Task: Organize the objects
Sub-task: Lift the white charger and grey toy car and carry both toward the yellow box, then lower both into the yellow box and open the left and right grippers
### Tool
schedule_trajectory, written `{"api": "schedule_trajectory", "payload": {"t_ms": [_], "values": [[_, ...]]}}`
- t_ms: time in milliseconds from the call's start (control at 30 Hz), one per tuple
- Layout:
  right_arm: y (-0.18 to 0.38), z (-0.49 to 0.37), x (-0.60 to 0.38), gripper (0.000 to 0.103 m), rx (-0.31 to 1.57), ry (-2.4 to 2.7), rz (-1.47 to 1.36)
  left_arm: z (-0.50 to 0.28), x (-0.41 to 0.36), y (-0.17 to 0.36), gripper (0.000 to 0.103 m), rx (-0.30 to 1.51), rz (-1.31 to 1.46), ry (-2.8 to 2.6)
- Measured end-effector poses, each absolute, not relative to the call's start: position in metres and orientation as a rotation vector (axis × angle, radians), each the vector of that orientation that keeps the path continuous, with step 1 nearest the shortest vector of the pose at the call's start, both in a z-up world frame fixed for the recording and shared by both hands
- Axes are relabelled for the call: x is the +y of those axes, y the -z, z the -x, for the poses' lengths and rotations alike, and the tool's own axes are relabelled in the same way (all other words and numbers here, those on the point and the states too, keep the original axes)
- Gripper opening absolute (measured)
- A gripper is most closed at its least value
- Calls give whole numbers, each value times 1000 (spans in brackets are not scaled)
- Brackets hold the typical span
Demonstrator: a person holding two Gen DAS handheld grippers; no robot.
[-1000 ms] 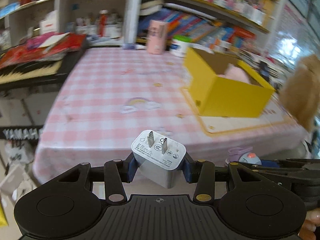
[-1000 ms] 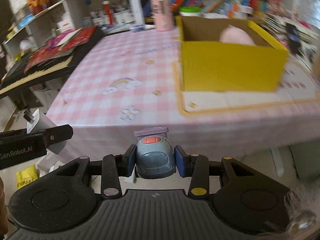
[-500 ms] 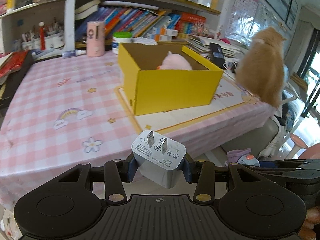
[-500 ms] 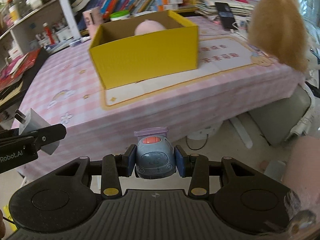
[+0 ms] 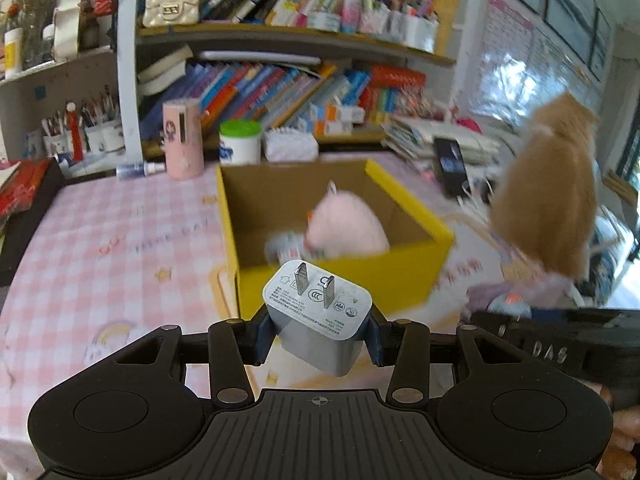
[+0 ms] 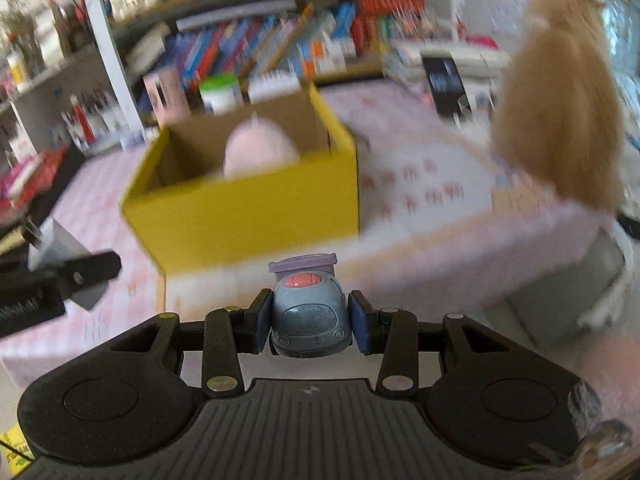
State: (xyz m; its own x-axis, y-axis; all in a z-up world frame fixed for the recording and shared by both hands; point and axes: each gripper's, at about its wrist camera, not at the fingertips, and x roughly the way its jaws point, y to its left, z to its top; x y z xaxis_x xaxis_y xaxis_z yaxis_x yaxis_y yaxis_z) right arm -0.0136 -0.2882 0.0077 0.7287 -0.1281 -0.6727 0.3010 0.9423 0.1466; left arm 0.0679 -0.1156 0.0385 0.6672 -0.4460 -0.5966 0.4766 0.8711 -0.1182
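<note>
The left gripper [image 5: 318,334] is held level above the near edge of the surface [image 5: 104,240], its two blue pads clamped on the sides of a charger plug [image 5: 318,312]. The plug is a smooth grey-white plastic block with rounded corners; its printed face and two flat metal prongs point up and forward. It hangs in the air, short of the yellow box [image 5: 340,276].

The right gripper [image 6: 311,326] is held at a similar height, just right of the left one, with its pads closed on the flanks of a toy car [image 6: 308,316]. The car is glossy blue-grey plastic, rounded, with a red dome on the roof and a lilac spoiler at the far end. It also hangs clear of the surface, in front of the box wall [image 6: 248,220].

The box is open-topped cardboard, yellow outside and plain brown inside. A soft pink plush toy [image 5: 346,226] lies inside it, with a small pale item beside it too blurred to identify.

The surface carries a pink-and-white checked cloth with printed rainbows and stars. The box stands on a pale mat with an orange border [image 5: 224,292]. A ginger cat [image 5: 548,196] sits at the right end of the surface, well apart from the box. Behind stand a pink cylindrical tin [image 5: 182,140] and a white tub with a green lid [image 5: 240,142].
</note>
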Motion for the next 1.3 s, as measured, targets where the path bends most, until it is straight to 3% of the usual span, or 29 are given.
{"api": "schedule_trajectory", "payload": {"t_ms": [300,867,1300], "values": [[-50,-73,-336,38,581,126,-141,-125,-157,-51,43,573,-40,362],[-14,-137,-353,38,649,-37,13,-175,-208,-8,43,684,-219,265],[14,-162,-340,38,766,-193,76,-187,-212,17,44,775,-203,255]]}}
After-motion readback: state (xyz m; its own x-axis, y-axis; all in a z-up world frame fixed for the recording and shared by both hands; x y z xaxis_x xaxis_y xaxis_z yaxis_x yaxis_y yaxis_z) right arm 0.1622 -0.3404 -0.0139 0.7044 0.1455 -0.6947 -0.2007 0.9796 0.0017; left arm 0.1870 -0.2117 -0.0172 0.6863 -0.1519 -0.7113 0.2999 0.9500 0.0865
